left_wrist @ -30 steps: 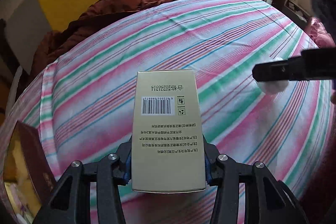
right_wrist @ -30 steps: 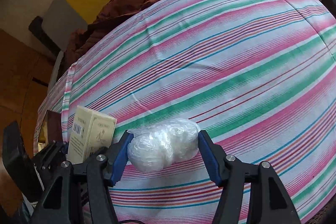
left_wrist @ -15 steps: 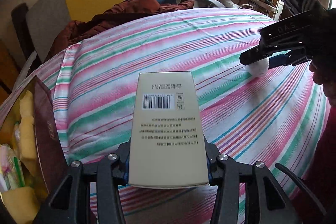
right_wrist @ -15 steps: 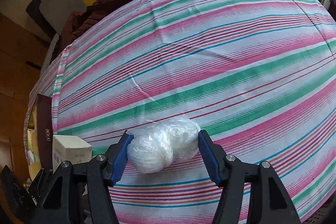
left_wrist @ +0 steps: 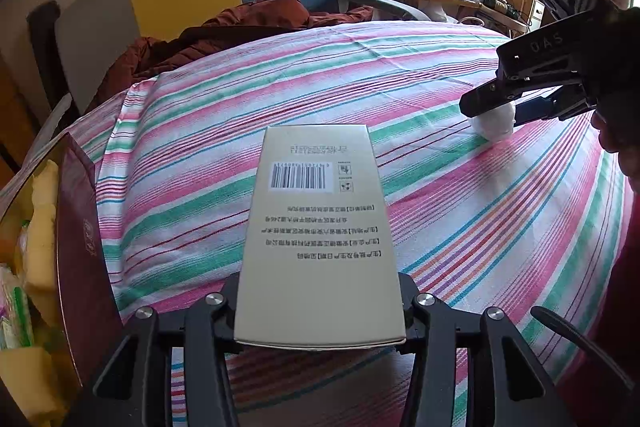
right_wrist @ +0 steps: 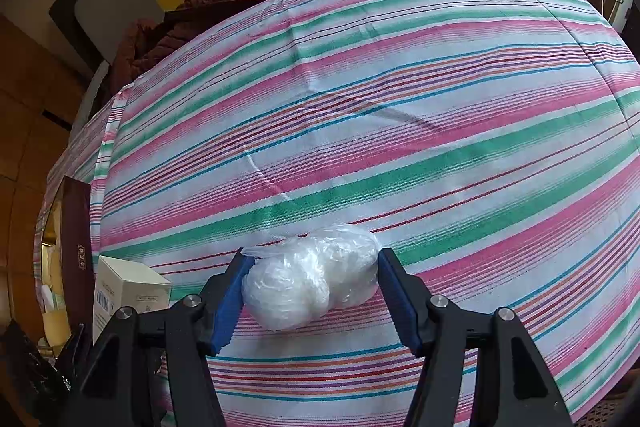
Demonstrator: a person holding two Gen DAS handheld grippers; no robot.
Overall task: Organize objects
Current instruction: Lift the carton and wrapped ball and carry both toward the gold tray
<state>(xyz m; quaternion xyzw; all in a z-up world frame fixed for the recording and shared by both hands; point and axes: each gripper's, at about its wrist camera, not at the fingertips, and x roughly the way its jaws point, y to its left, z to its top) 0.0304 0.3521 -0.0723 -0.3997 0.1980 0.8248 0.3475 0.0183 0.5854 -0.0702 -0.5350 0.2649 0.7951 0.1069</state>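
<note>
left claw (left_wrist: 320, 301) clamps box (left_wrist: 316, 227) | right claw (right_wrist: 312, 291) clamps plastic bundle (right_wrist: 312, 283) | striped cloth (right_wrist: 400, 107)

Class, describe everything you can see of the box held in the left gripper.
The box is a tall, pale gold-beige carton, seemingly cardboard, closed and undented. Its upper face shows a barcode, two small symbols and lines of Chinese print, upside down to the camera. It lies roughly flat, long axis pointing away, held above the striped cloth. The left gripper clamps its near end from both sides; nothing else touches it. The right wrist view shows it low at left, beside a dark red container.
</note>
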